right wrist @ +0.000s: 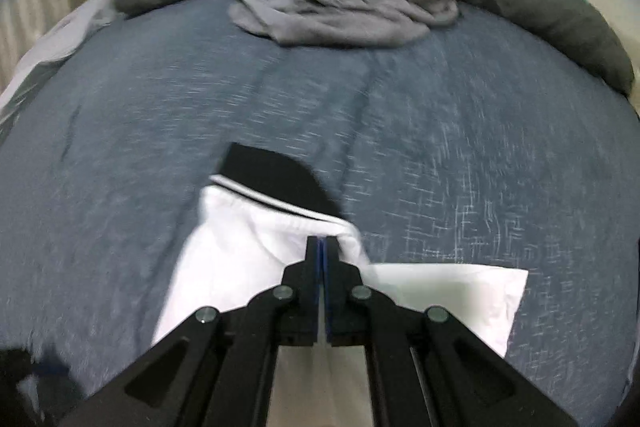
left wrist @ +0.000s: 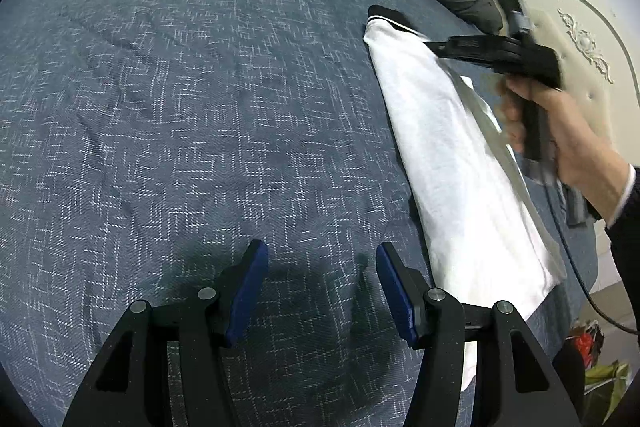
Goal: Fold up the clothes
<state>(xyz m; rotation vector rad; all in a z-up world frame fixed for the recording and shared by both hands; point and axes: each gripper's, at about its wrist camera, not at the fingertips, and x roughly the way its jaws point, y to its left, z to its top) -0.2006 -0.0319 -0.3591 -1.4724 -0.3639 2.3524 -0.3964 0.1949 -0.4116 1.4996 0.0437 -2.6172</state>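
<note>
White shirt with black collar lies on the blue bedspread; right gripper jaws pinched on its cloth. Left gripper jaws apart, shirt at their 2 o'clock.

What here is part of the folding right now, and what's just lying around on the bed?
In use:
white shirt, pinched by the right gripper
left gripper, open, over the blue bedspread

Lying about:
grey clothes pile
dark pillows
headboard

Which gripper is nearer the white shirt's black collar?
Right. The right gripper is shut on the white shirt just below its black collar; the open left gripper hovers near the hem.
</note>
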